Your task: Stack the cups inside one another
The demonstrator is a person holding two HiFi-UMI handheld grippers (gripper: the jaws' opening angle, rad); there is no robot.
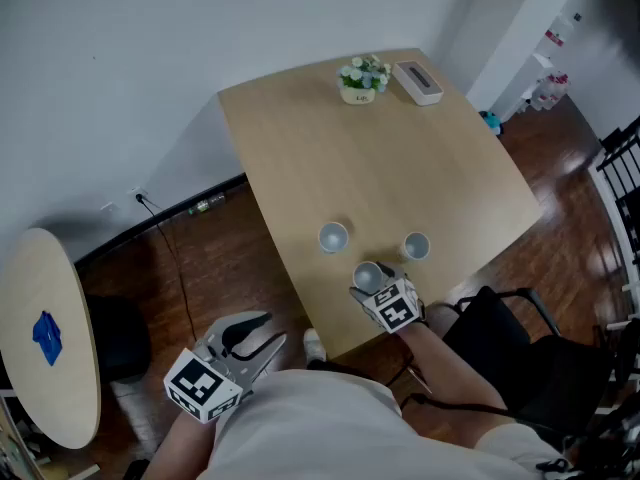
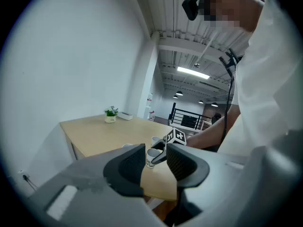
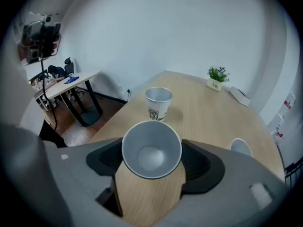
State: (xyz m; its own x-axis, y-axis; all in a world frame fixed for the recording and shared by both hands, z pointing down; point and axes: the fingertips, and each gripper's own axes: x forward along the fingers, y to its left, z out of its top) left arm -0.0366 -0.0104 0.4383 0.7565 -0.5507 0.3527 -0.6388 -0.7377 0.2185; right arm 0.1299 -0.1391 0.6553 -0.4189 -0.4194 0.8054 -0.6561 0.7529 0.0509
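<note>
Three grey-white paper cups are on the wooden table (image 1: 400, 158). One cup (image 1: 333, 237) stands left of centre, and a second cup (image 1: 416, 246) stands to its right. The third cup (image 3: 151, 149) is near the front edge between the jaws of my right gripper (image 3: 151, 151), which is shut on it; the head view shows this right gripper (image 1: 368, 280) there too. In the right gripper view the printed cup (image 3: 158, 103) stands ahead and another cup's rim (image 3: 240, 147) shows at the right. My left gripper (image 1: 272, 330) hangs off the table's front-left, open and empty.
A small potted plant (image 1: 363, 80) and a white box (image 1: 417, 81) sit at the table's far edge. A round side table (image 1: 45, 338) with a blue object stands at the left over the wooden floor. A black chair (image 1: 505, 333) is at the right.
</note>
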